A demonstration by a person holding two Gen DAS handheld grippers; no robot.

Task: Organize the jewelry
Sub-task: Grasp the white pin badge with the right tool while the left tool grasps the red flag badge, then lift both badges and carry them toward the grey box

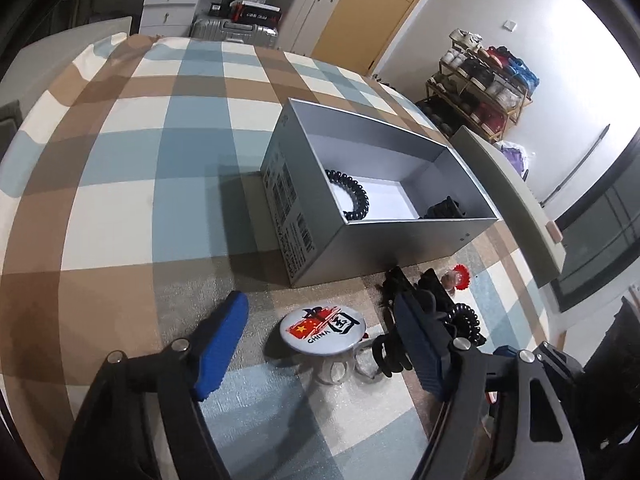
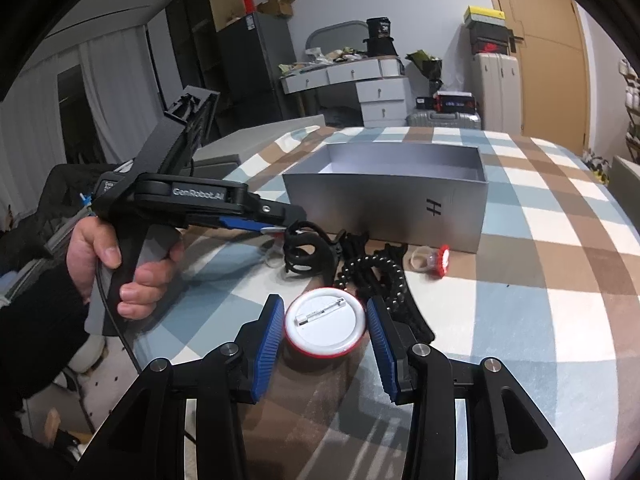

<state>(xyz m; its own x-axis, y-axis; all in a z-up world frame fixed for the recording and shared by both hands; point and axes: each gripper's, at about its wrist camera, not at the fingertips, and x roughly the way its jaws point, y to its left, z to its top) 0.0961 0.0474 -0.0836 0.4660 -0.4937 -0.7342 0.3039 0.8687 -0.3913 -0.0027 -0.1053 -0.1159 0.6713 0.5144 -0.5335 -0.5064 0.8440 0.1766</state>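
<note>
A round pin badge shows its "CHINA" face in the left wrist view and its white back with a pin in the right wrist view. My right gripper is shut on the badge, holding it by its edges above the table. My left gripper is open, with the badge in the gap between its blue pads. A silver box holds a black spiral hair tie and a black clip. The box also shows in the right wrist view.
On the checked tablecloth beside the box lie a black bead string, black hair clips, a red flower ring and a spiral tie. The box lid stands behind the box. Furniture crowds the room behind.
</note>
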